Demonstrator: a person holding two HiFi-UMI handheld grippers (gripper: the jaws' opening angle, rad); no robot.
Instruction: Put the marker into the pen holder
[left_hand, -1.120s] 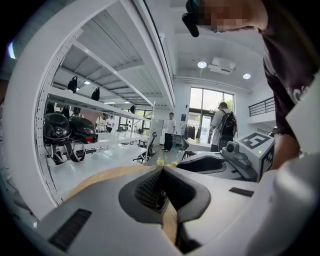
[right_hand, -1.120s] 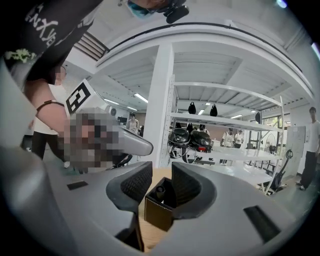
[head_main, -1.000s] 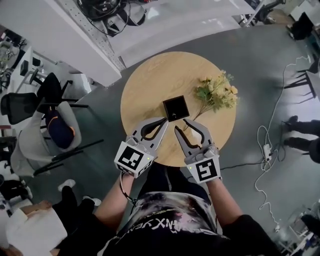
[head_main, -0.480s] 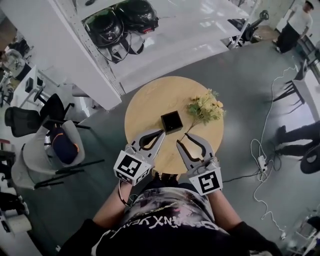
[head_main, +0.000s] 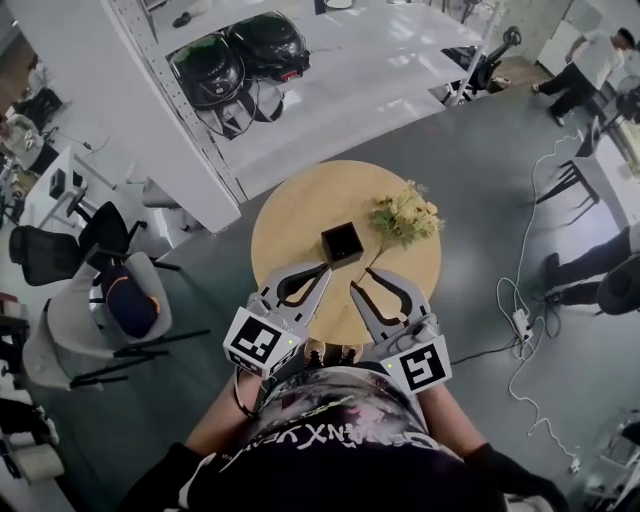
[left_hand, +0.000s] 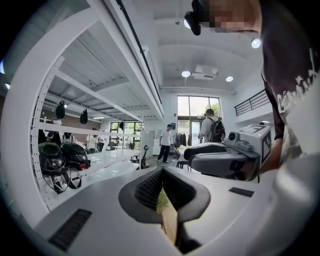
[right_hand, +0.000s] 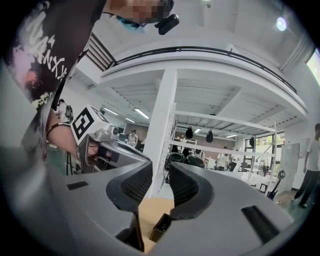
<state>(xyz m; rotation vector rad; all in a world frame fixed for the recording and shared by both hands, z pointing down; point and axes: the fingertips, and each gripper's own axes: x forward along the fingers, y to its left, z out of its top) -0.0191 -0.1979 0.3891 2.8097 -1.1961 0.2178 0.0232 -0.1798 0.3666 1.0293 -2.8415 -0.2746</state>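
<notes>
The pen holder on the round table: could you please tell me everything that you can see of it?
The pen holder is a small black square box, open-topped, its inside too dark to read. It stands upright near the middle of the round wooden table, just left of the yellow flowers, whose stem passes close to its right corner. The left gripper and right gripper are nearer the person, not touching it.

Yellow flowers (head_main: 405, 215) on round wooden table (head_main: 295, 215); black helmets (head_main: 240, 58) on white shelf (head_main: 330, 110) beyond
</notes>
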